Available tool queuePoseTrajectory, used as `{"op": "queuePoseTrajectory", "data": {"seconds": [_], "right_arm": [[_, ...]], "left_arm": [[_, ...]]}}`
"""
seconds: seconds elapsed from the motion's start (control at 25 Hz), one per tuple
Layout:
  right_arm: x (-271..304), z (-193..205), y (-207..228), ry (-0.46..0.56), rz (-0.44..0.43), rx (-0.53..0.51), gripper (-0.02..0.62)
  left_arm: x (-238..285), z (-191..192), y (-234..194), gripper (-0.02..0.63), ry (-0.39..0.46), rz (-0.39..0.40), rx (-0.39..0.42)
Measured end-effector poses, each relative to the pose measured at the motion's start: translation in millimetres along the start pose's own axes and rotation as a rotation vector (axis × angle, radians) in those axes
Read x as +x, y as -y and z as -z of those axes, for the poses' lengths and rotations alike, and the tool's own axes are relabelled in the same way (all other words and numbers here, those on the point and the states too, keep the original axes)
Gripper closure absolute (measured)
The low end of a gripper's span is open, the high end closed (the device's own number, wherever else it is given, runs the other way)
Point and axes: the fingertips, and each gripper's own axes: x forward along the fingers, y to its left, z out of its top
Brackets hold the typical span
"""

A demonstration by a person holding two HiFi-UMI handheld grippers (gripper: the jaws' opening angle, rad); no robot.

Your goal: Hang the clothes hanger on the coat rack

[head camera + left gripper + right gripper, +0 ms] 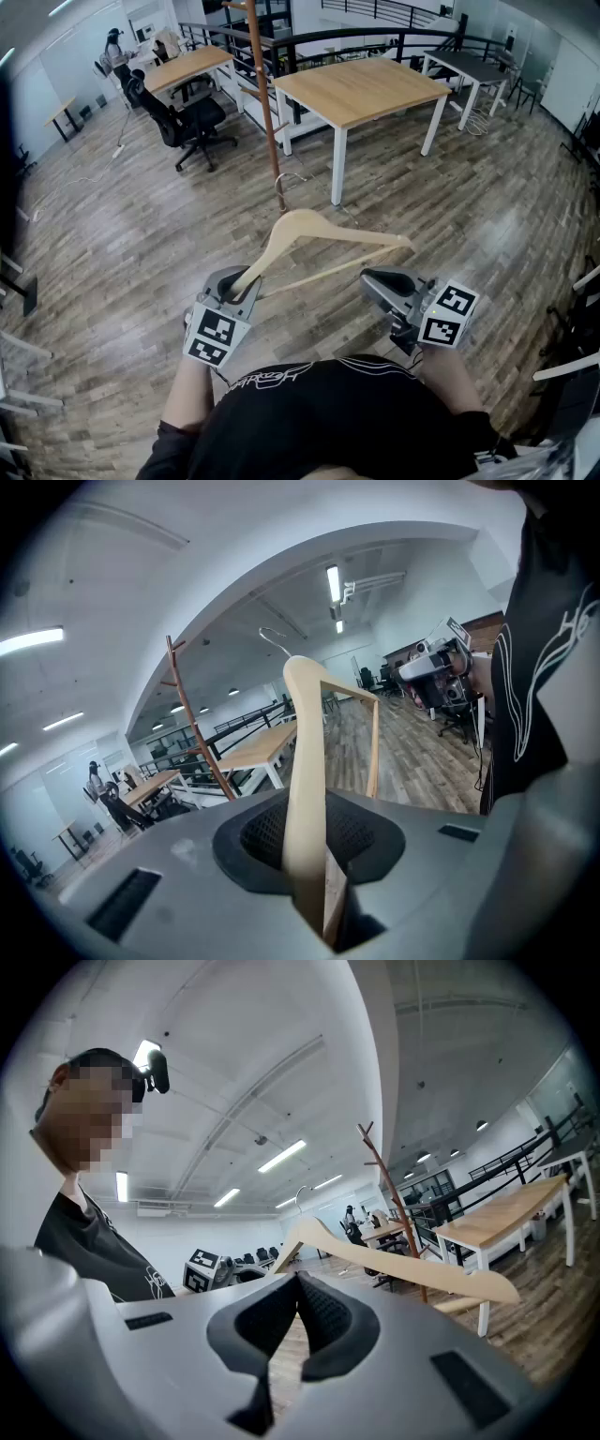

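The hanger (314, 228) is clamped by one end in the left claw (234, 281), hook (273, 637) free for the coat rack (265, 103); the right claw (380, 281) is closed, empty.

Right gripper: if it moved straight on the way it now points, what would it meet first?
Probably the wooden hanger, which crosses just ahead of the right gripper; depth is unclear, so it might pass just under it.

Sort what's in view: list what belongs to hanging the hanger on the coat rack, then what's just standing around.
Belongs to the job:
- wooden hanger, gripped at one end by the left tool
- coat rack
- right tool, holding nothing

Just standing around:
- wooden table
- black office chair
- far desk
- person in the background
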Motion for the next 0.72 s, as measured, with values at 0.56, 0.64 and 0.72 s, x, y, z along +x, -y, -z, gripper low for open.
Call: {"op": "queuePoseTrajectory", "data": {"seconds": [0.56, 0.64, 0.72], "right_arm": [[-61, 4, 16, 0.050, 0.020, 0.023, 0.554], [-69, 6, 17, 0.058, 0.024, 0.028, 0.554], [-76, 8, 19, 0.068, 0.030, 0.033, 0.554]], "left_arm": [[18, -23, 46, 0.534, 0.022, -0.005, 0.007], [20, -25, 54, 0.534, 0.021, -0.002, 0.009], [22, -27, 59, 0.534, 0.020, 0.003, 0.014]]}}
